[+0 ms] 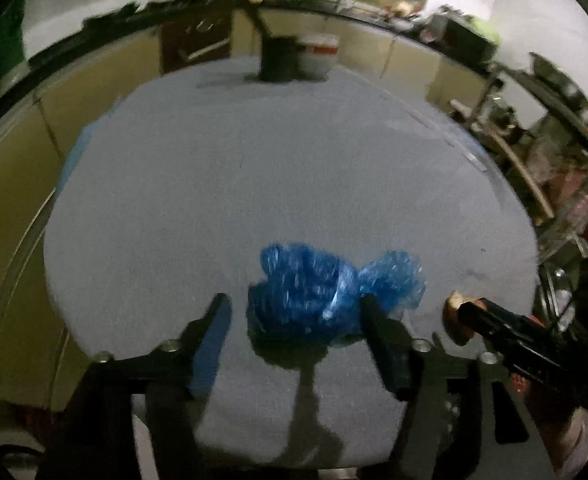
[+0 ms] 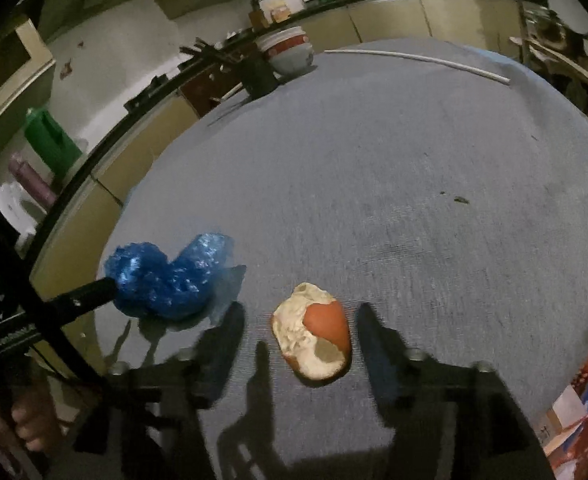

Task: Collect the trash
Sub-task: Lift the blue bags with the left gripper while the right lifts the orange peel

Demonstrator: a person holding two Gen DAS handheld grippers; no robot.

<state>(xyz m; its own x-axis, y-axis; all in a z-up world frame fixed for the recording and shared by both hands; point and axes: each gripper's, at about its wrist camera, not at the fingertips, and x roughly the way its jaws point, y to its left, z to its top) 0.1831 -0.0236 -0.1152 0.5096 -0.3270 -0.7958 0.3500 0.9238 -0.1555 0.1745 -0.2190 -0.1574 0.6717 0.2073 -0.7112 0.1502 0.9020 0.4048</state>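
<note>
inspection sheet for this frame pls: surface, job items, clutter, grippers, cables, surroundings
Surface: grey cloth-covered table, a few dark specks.
Job's things: crumpled blue plastic bag and orange peel lying on the cloth, apart.
Clutter: red-and-white bowl and dark holder at far edge; thin white rod.
Grippers: left gripper open, bag between fingers; right gripper open, peel between fingers, not touching.
Cables: nothing seen.
Surroundings: cabinets, green bin, cluttered shelves.
</note>
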